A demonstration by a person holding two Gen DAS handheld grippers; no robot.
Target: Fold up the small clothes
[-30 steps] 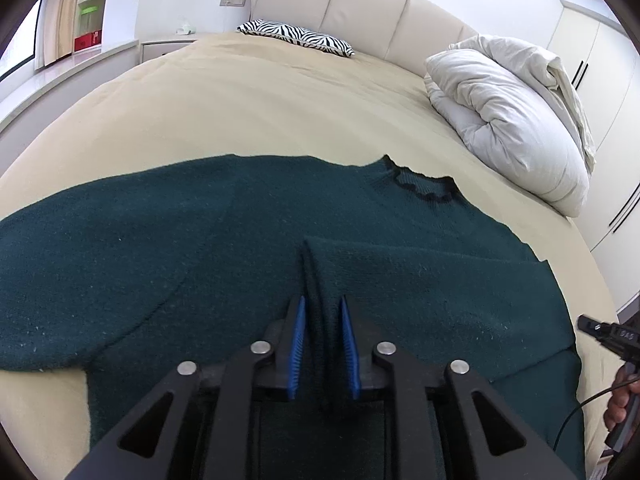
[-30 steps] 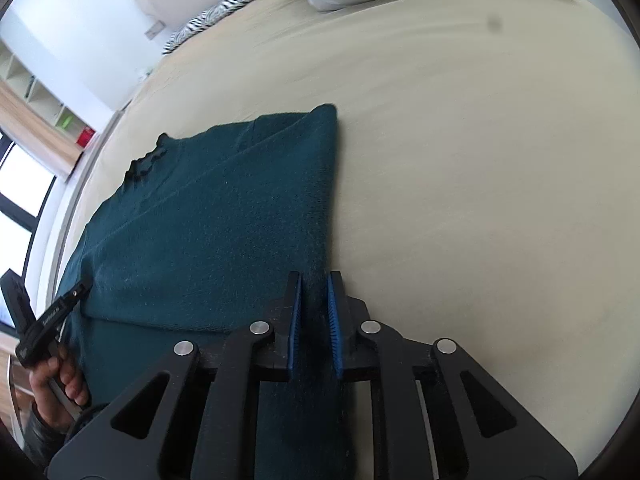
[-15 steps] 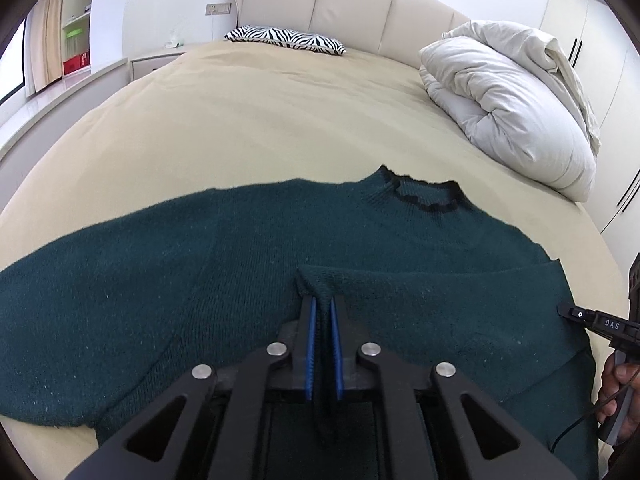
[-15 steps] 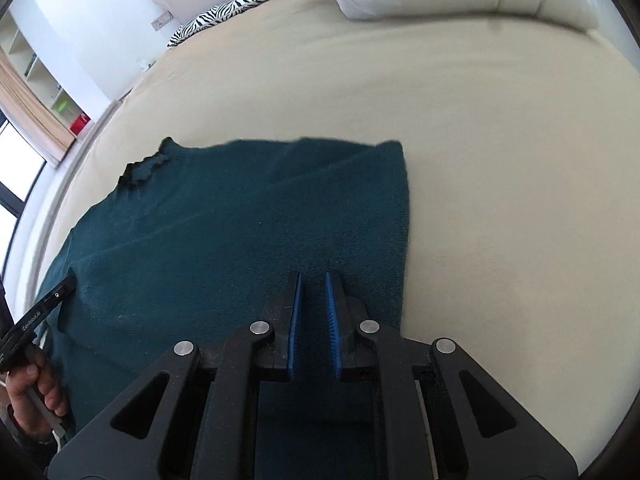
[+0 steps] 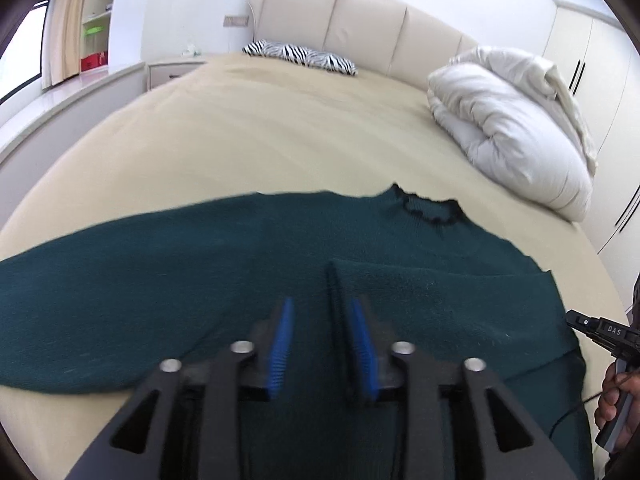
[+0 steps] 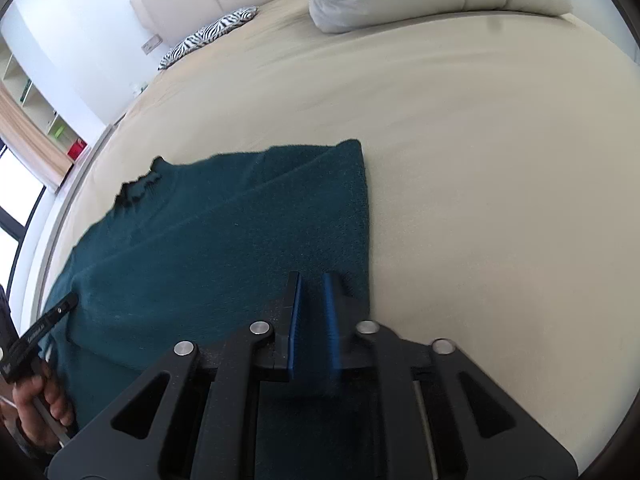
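Note:
A dark green knitted sweater (image 5: 200, 272) lies flat on the beige bed, its black-trimmed collar (image 5: 430, 208) pointing away. Its right sleeve (image 5: 440, 292) is folded across the body. My left gripper (image 5: 322, 332) is open just above the cuff end of that folded sleeve. In the right wrist view the sweater (image 6: 224, 248) fills the lower left. My right gripper (image 6: 312, 316) stands at the sweater's folded right edge with a narrow gap between its blue pads and fabric below; whether it holds the fabric is unclear.
The beige bed (image 5: 260, 140) spreads wide behind the sweater. A rolled white duvet (image 5: 516, 128) lies at the back right, and a zebra pillow (image 5: 300, 54) lies by the headboard. A windowsill ledge (image 5: 60, 100) runs along the left.
My left gripper was shut on the sleeve cuff half a second ago and is now open, with the sleeve lying on the sweater. The right gripper's view has shifted a little.

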